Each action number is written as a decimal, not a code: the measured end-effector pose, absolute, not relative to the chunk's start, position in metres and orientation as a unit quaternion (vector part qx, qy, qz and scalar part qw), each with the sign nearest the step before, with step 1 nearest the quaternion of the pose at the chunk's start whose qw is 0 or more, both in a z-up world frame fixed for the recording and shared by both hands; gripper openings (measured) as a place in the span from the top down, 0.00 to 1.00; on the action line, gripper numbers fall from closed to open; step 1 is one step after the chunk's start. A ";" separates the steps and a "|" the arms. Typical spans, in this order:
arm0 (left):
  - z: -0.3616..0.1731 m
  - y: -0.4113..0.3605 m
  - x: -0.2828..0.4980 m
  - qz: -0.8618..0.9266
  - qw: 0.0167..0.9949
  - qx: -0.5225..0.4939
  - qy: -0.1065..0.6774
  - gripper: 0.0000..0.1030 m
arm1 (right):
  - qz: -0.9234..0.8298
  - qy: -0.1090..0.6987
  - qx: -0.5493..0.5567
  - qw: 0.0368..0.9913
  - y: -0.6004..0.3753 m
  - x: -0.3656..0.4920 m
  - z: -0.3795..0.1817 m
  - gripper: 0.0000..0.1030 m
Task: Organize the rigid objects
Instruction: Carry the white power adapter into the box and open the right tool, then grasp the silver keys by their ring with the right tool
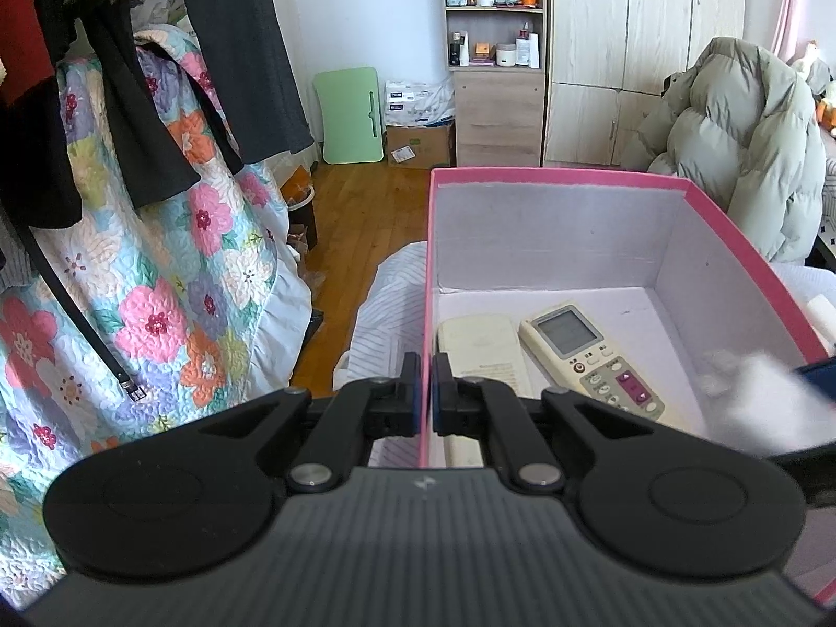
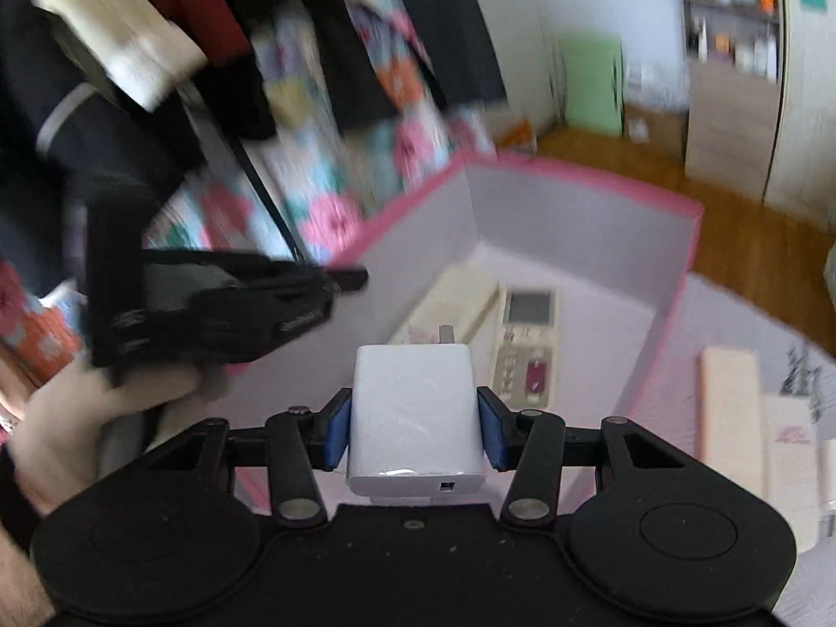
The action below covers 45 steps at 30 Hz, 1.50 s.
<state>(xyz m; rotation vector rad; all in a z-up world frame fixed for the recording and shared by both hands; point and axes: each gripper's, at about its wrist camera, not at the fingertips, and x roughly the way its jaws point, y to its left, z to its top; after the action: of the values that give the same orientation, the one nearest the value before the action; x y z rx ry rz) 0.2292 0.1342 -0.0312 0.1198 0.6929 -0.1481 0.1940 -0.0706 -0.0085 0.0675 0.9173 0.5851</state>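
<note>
Nearest the camera: a white charger block (image 2: 415,418) is clamped between the blue pads of the right gripper (image 2: 415,426), prongs pointing away, a small port facing the lens.
Right gripper state: closed on the charger, both pads pressed against its sides.
Left gripper state: the left gripper (image 1: 426,392) is closed on the near left wall of the pink box (image 1: 548,176), one finger outside and one inside, so the box is steadied.
Charger position: it is held in the air above the near edge of the box, not yet inside.
Box contents: two remote controls are seen lying side by side on the floor, a plain cream one (image 1: 480,345) by the left wall and one with a screen and buttons (image 1: 590,360) just beside it.
Objects outside: two pale rectangular packages (image 2: 731,413) are seen on the bedding to the right of the box; a further white item at the frame edge cannot be identified.
Count: one charger, two remotes, one box, two packages, two grippers.
Risk, slipping: the charger's smooth sides could slide out of the pads if the grip is loosened early, and it would be dropped onto the remotes.
Risk, collision: the near wall could be struck by the charger, since the right-wrist view is blurred by fast motion.
Risk, box shift: the box could be tipped on the soft bedding if the left grip is released.
</note>
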 end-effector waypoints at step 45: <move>-0.032 0.130 0.230 -0.065 0.932 0.068 0.351 0.96 | 0.191 0.351 0.116 0.909 -0.242 0.134 0.009 0.43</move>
<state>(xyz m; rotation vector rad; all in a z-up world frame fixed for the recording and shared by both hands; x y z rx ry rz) 0.2302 0.1303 -0.0319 0.1393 0.7181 -0.1328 0.1344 -0.2423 0.0088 0.2391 0.7231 0.3945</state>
